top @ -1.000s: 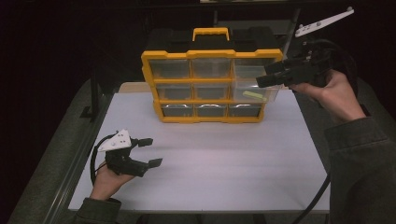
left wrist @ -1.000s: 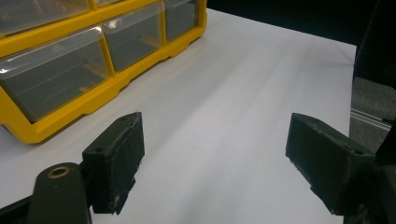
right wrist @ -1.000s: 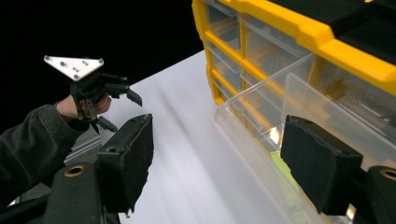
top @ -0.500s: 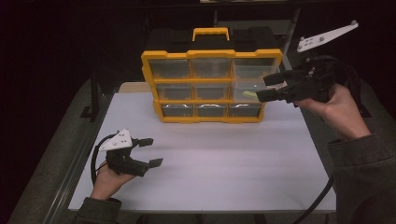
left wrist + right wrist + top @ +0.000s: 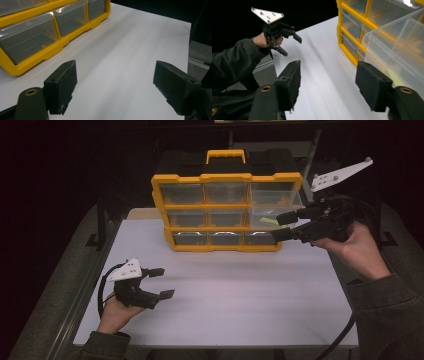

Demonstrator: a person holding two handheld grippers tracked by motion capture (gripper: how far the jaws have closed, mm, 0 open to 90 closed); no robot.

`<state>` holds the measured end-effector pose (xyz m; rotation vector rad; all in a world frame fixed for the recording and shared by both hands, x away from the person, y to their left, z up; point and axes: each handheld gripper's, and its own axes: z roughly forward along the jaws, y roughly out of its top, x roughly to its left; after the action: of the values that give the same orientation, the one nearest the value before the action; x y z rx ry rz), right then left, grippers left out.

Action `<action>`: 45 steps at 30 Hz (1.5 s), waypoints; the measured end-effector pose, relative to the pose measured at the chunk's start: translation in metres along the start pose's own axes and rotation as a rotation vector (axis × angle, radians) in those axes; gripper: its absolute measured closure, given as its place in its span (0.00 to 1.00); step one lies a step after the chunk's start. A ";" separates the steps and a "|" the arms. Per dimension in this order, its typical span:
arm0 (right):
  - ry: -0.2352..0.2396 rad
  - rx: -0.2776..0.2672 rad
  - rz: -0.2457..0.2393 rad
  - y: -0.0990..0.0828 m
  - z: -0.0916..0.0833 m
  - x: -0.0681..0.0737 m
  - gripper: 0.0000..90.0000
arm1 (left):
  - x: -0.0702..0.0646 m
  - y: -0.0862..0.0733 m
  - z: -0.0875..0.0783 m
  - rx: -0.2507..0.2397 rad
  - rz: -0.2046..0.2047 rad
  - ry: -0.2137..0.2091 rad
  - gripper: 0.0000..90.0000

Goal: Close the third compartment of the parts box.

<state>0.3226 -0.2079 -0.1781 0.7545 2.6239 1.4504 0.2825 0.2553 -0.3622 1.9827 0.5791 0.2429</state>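
Observation:
A yellow organizer with clear drawers stands at the back of the white table. Its middle right drawer is pulled out, with a yellow-green item inside. My right gripper hovers at that drawer's front. Its jaws have just been closing but are still apart, with nothing between them. In the right gripper view the drawer lies just beside the right jaw. My left gripper rests open at the table's front left, holding nothing.
The organizer's bottom row is close ahead of the left gripper. The right gripper view looks past its own jaws to the left gripper across bare tabletop. Dark frame posts flank the table.
The right gripper has come down and toward the near side along the organizer's right edge, and its jaws have narrowed. The left gripper has stayed in place.

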 end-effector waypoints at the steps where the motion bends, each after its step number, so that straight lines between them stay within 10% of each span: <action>1: 0.001 0.004 -0.003 -0.001 0.001 -0.001 0.44 | 0.000 0.000 0.000 0.001 -0.002 0.002 0.22; 31: 0.006 0.047 -0.029 -0.012 0.025 -0.012 0.95 | 0.001 0.000 0.000 0.002 -0.002 0.012 0.22; 45: -0.056 0.063 -0.016 -0.013 0.028 -0.023 0.99 | -0.001 0.000 0.000 -0.005 -0.006 0.009 0.22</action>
<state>0.3456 -0.2016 -0.2086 0.7660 2.6392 1.3280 0.2818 0.2550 -0.3617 1.9759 0.5893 0.2496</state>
